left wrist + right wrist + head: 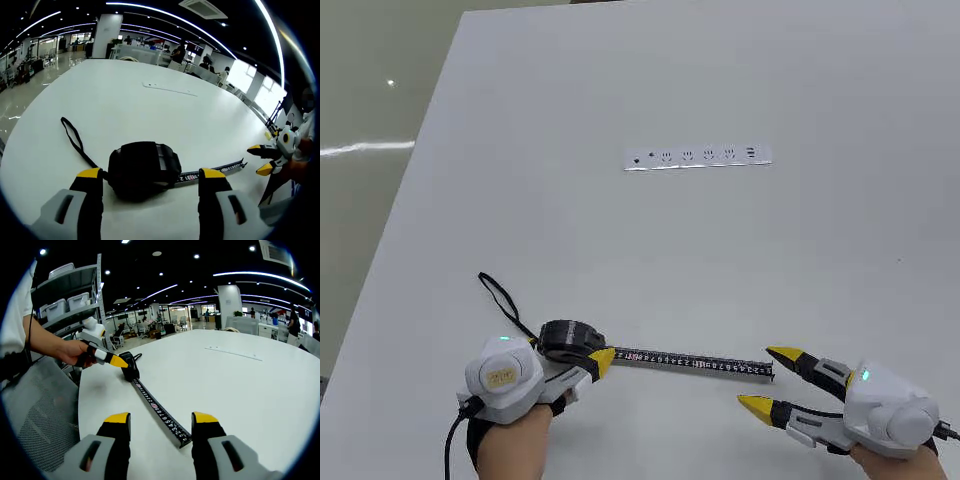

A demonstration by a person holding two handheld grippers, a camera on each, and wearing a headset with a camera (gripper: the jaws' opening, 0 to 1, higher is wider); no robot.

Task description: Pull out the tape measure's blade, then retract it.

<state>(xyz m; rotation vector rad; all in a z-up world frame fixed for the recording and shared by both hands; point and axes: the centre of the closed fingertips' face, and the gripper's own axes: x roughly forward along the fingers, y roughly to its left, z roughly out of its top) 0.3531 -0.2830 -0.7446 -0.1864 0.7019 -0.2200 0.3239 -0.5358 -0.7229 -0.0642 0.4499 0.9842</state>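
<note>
Tape measure case (570, 340) is at lower left of the head view on the white table (720, 260), with the blade (695, 361) drawn out rightward along the bottom of the frame and lying flat. Left gripper (151, 174) is set astride the case with jaws apart. One yellow tip is just beside the case's left side and a sliver of table is seen between the case and the other tip, so no firm clamp is shown. Right gripper (161, 417) is at lower right of the head view, jaws apart. The blade's end hook (184, 440) lies between them at bottom centre of the right gripper view, gripped by neither. Wrist strap (503, 297) trails up-left from the case. Power strip (698, 156) is well apart at upper centre. Judged: pull-out looks done, retraction pending. For a clean retract, the case should be pinned by closing the left jaws on it, and the hook end pinched and walked back in line with the blade rather than let fly. Sideways pull is to be avoided, else the blade may kink or the case be dragged. Whether a lock is set cannot be told.
</note>
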